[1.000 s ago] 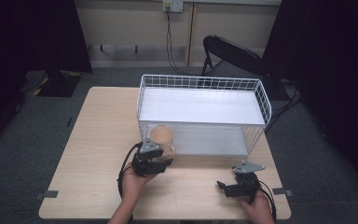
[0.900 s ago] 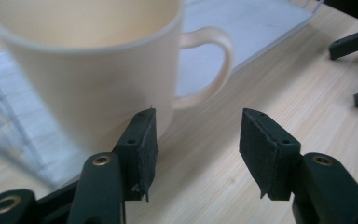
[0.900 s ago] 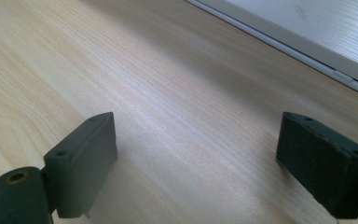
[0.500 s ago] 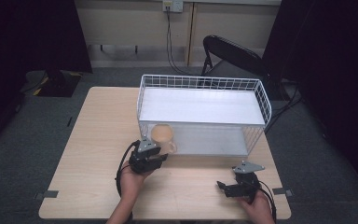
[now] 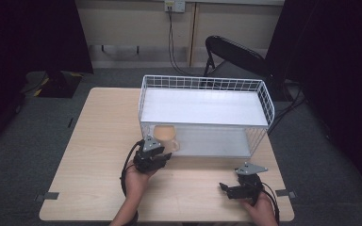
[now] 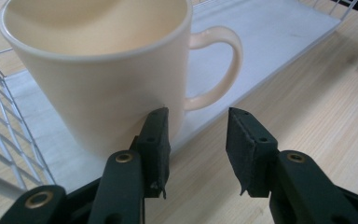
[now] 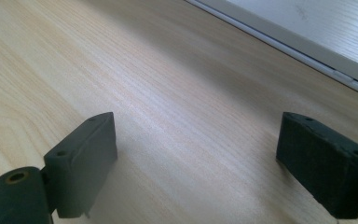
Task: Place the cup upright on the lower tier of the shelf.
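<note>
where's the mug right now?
In the high view the cream mug stands upright on the lower shelf of the white wire rack, at its front left corner, just ahead of the left gripper, whose jaws are open.

Cream mug [image 6: 98, 70] upright on the rack's [image 5: 202, 84] lower shelf, handle rightward.

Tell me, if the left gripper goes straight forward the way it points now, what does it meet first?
Probably the cream mug on the rack's lower shelf: the left gripper is open, one jaw already at the mug's wall.
</note>
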A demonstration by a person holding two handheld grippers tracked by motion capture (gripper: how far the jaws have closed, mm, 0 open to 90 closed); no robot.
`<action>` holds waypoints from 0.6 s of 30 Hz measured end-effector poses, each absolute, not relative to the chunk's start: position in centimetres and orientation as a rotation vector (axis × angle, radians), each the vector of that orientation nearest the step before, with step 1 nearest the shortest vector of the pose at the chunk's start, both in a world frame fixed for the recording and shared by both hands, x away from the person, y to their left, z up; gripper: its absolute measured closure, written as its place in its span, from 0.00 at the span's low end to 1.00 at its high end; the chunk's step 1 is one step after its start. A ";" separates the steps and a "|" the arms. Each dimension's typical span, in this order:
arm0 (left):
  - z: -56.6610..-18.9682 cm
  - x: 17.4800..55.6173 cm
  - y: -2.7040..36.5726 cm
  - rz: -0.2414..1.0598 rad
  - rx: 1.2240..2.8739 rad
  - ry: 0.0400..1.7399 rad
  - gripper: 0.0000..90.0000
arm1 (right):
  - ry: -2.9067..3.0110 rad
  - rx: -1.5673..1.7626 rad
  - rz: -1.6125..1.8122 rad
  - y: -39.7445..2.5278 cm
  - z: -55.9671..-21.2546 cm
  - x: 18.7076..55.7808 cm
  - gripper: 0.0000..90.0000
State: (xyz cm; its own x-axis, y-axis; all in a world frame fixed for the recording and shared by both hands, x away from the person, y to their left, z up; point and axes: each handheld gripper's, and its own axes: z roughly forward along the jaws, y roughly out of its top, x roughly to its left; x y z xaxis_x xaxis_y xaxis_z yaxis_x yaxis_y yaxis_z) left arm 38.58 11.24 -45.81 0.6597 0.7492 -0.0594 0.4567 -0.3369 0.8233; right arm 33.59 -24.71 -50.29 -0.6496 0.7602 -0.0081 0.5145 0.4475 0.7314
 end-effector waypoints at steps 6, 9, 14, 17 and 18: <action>-45.9 38.8 11.7 0.426 1.992 0.951 0.67 | 2.368 1.086 1.024 -24.7 -50.3 33.6 0.13; -45.9 39.0 11.4 0.425 1.993 0.947 0.68 | 2.368 1.086 1.024 -24.7 -50.3 33.6 0.13; -46.0 39.2 10.9 0.415 1.986 0.947 0.67 | 2.368 1.086 1.023 -24.7 -50.3 33.6 0.13; -46.0 39.0 10.6 0.408 1.990 0.930 0.64 | 2.368 1.086 1.025 -24.7 -50.3 33.6 0.13; -46.1 39.0 10.6 0.403 1.989 0.928 0.61 | 2.368 1.087 1.024 -24.7 -50.3 33.6 0.13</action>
State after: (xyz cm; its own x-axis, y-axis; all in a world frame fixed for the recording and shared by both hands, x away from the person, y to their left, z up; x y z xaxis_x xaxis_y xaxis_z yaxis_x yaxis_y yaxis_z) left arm 38.96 10.64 -46.06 0.6683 0.7407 -0.0685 0.4555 -0.3346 0.8250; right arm 33.58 -24.71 -50.29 -0.6494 0.7604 -0.0078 0.5150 0.4473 0.7312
